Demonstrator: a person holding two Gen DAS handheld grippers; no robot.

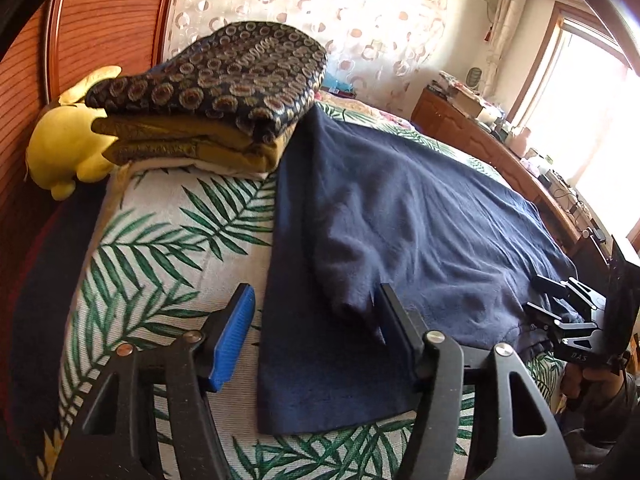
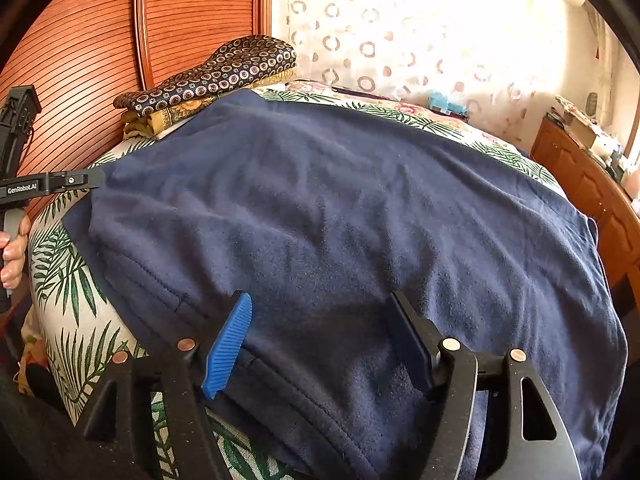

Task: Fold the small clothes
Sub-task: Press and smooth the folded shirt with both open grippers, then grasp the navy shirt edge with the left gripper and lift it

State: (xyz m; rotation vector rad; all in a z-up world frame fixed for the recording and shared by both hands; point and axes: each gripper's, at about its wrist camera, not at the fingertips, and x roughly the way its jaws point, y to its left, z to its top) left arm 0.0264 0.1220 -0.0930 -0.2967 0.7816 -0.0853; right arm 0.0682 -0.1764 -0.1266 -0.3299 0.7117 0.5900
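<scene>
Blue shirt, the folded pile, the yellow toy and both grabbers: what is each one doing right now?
Navy garment: spread flat on the leaf-print bed, not folded.
Patterned pile: folded and stacked at the garment's far corner.
Yellow plush toy: lying beside the pile.
Left gripper: open over the garment's near edge, gripping nothing.
Right gripper: open, low over the cloth, gripping nothing.

Navy garment (image 2: 340,220) — near hem off-frame

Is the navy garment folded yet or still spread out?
Mostly spread: the navy garment lies flat across the leaf-print bedspread, only one sleeve turned in along its left edge.
</scene>
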